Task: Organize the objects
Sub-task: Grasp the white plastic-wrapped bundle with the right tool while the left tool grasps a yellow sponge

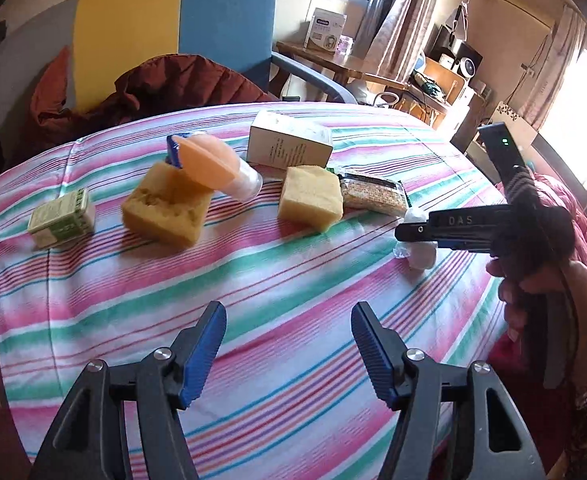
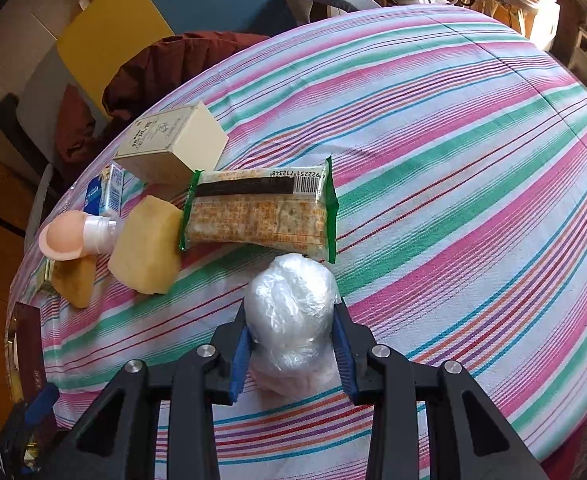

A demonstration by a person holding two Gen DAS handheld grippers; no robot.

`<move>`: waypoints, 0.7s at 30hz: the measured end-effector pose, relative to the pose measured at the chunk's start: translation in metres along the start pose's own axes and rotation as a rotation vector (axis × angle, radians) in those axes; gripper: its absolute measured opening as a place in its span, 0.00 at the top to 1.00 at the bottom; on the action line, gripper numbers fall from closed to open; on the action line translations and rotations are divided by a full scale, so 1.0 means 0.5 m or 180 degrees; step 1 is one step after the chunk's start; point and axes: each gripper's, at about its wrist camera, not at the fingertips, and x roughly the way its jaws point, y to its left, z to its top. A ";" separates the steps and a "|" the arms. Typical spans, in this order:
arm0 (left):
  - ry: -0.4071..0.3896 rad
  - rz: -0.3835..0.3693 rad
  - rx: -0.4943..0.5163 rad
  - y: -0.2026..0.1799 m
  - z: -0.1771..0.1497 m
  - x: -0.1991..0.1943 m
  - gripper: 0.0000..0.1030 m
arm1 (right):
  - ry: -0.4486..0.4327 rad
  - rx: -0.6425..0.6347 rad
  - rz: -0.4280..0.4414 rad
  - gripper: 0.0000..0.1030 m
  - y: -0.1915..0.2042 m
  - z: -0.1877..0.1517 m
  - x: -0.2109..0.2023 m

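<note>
Crinkly clear plastic wraps the white bundle [image 2: 291, 312], and it sits right between the jaws of the right gripper [image 2: 293, 344]. The blue pads [image 2: 240, 364] press on both its sides, so the jaws are closed partway around it and hold it. It looks soft, light and squashy, and the plastic may be slippery. A gentle squeeze around its fat middle seems the best hold, because a hard squeeze could crush it.

The left gripper [image 1: 288, 344] has its jaws wide open with nothing between them, only the striped cloth [image 1: 293, 280].

Ahead of the right jaws lies one cracker pack [image 2: 259, 214], just past the bundle. Ahead and to the left of them are two yellow sponges [image 2: 147, 252], one tan box [image 2: 171, 148], one small blue pack [image 2: 109, 194] and one bottle with a peach cap [image 2: 79, 234]. Far ahead of the left jaws, on their left side, is one little green box [image 1: 62, 220].
</note>
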 end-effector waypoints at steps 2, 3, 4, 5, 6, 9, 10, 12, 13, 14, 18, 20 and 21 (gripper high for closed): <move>0.0028 -0.0059 0.0011 -0.009 0.031 0.031 0.36 | 0.0006 0.0004 0.0007 0.64 0.000 0.000 0.000; 0.0032 -0.0039 0.0007 -0.013 0.043 0.041 0.35 | 0.0009 0.0010 0.0015 0.64 -0.001 0.000 0.000; 0.0022 -0.0038 0.0023 -0.019 0.058 0.053 0.35 | 0.0012 0.0013 0.0024 0.64 -0.001 0.001 0.000; 0.0021 -0.0060 0.0059 -0.024 0.069 0.065 0.34 | 0.0015 0.0020 0.0032 0.63 -0.001 0.001 0.000; 0.0048 -0.0059 0.0095 -0.030 0.082 0.081 0.34 | 0.0017 0.0025 0.0040 0.63 -0.001 0.001 0.002; 0.0137 -0.0039 0.0165 -0.038 0.111 0.127 0.34 | 0.0026 0.0047 0.0080 0.63 -0.003 0.003 0.001; 0.0154 -0.0003 0.0164 -0.038 0.117 0.139 0.34 | 0.0030 0.0058 0.0095 0.62 -0.004 0.003 0.001; 0.0162 0.0038 0.0161 -0.035 0.130 0.160 0.34 | 0.0034 0.0066 0.0110 0.62 -0.005 0.004 0.000; 0.0154 0.0065 0.0165 -0.035 0.133 0.168 0.34 | 0.0036 0.0065 0.0118 0.62 -0.005 0.004 0.000; 0.0154 0.0074 0.0181 -0.036 0.137 0.175 0.34 | 0.0038 0.0064 0.0125 0.62 -0.004 0.004 0.000; 0.0149 0.0041 0.0286 -0.051 0.143 0.199 0.33 | 0.0045 0.0013 0.0102 0.62 0.004 0.005 0.001; 0.0142 0.0057 0.0302 -0.053 0.140 0.210 0.33 | 0.0045 -0.0013 0.0085 0.62 0.006 0.004 0.001; 0.0133 0.0064 0.0297 -0.052 0.137 0.216 0.33 | 0.0047 -0.0018 0.0081 0.62 0.006 0.004 0.001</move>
